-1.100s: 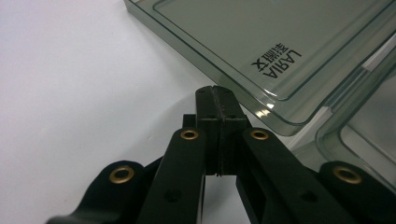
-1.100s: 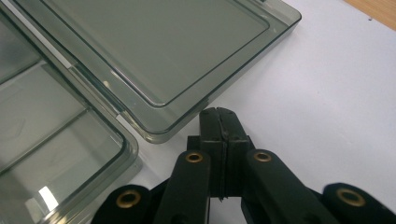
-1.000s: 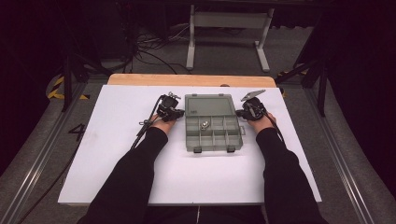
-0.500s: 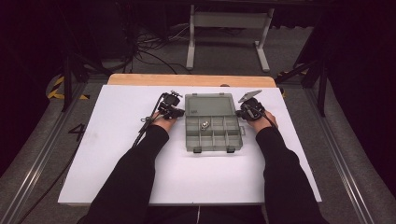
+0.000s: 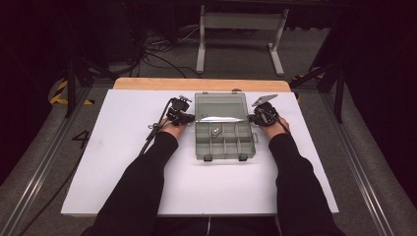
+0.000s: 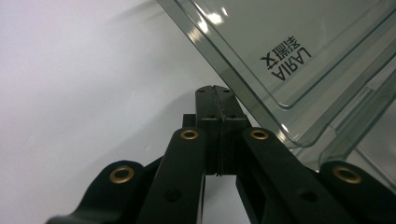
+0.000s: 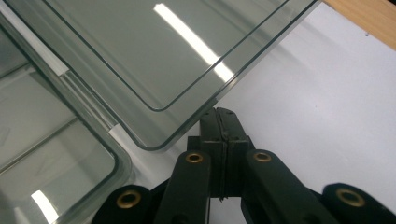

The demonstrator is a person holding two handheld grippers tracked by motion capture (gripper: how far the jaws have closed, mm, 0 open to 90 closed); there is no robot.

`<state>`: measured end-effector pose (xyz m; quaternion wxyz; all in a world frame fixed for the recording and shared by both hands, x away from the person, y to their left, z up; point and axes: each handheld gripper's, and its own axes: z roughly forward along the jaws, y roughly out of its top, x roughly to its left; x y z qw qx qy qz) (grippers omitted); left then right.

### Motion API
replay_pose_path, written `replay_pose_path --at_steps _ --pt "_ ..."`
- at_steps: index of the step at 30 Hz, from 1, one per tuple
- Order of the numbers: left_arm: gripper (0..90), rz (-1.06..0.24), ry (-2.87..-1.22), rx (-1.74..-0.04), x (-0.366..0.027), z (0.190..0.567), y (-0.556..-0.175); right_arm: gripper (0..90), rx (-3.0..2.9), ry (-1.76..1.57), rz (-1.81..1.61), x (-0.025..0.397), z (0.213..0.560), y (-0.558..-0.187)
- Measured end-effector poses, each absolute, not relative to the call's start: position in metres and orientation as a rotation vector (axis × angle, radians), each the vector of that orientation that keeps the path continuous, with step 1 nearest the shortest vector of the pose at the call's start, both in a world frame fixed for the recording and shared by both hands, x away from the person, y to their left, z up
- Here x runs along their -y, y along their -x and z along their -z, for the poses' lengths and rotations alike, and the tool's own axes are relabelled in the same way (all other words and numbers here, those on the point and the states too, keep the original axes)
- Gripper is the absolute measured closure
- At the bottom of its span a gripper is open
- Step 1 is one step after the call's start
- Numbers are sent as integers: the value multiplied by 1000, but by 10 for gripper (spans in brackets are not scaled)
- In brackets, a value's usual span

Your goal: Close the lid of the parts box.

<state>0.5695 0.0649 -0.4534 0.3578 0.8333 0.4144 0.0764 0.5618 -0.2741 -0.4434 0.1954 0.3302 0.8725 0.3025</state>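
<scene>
**Near the table's far edge: both claws shut beside an open box**

At mid-table toward the far edge, a clear compartment box (image 5: 224,140) lies with its lid (image 5: 221,105) raised. Left claw (image 5: 189,118) and right claw (image 5: 252,118) flank it, jaws pressed together, gripping nothing.

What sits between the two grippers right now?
In the high view, the organizer box with its raised clear lid lies between the left gripper and right gripper.

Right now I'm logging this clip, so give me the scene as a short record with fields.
Box: clear compartment box on the white table
Lid: raised, tilted back
Contents: small metal part in one compartment
Left hand-held gripper: jaws shut, at the lid's left edge
Right hand-held gripper: jaws shut, at the lid's right edge
</scene>
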Motion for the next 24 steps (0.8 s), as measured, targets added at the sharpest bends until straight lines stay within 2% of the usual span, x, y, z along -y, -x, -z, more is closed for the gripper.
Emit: replay_pose_path --at_steps 24 --pt "900 -260 -2121 -1021 -66 444 -565 900 -2382 -885 -894 275 436 -559"
